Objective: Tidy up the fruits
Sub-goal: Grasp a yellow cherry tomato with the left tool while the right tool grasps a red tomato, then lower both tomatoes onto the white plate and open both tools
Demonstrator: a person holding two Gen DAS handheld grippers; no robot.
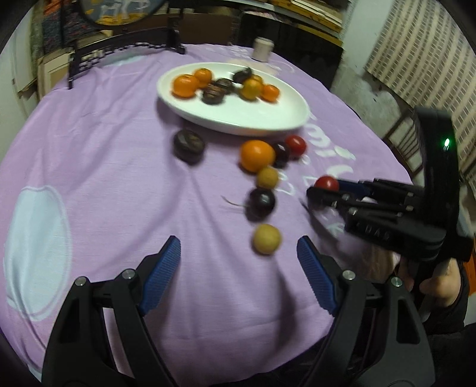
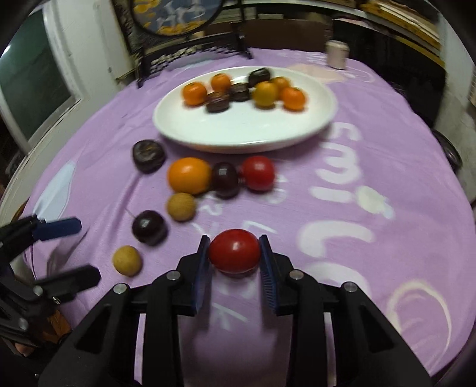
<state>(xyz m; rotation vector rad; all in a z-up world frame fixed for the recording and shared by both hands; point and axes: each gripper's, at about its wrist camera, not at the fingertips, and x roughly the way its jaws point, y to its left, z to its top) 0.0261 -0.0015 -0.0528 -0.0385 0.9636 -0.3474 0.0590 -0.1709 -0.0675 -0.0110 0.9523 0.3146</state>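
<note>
My right gripper (image 2: 234, 253) is shut on a red tomato (image 2: 234, 251), held just above the purple cloth; the tomato also shows in the left wrist view (image 1: 327, 183). My left gripper (image 1: 238, 262) is open and empty, with a small yellow fruit (image 1: 267, 239) just ahead between its fingers. A white oval plate (image 1: 253, 114) holds several oranges and dark fruits. Loose on the cloth lie an orange (image 2: 189, 175), a second red tomato (image 2: 258, 172), three dark fruits (image 2: 148, 155) and two small yellow fruits (image 2: 181, 206).
A round table covered by a purple cloth (image 1: 119, 178) with white lettering. A small pale jar (image 1: 263, 49) stands behind the plate. A black stand with a round picture (image 2: 175, 18) is at the back edge. A chair (image 1: 401, 140) sits right.
</note>
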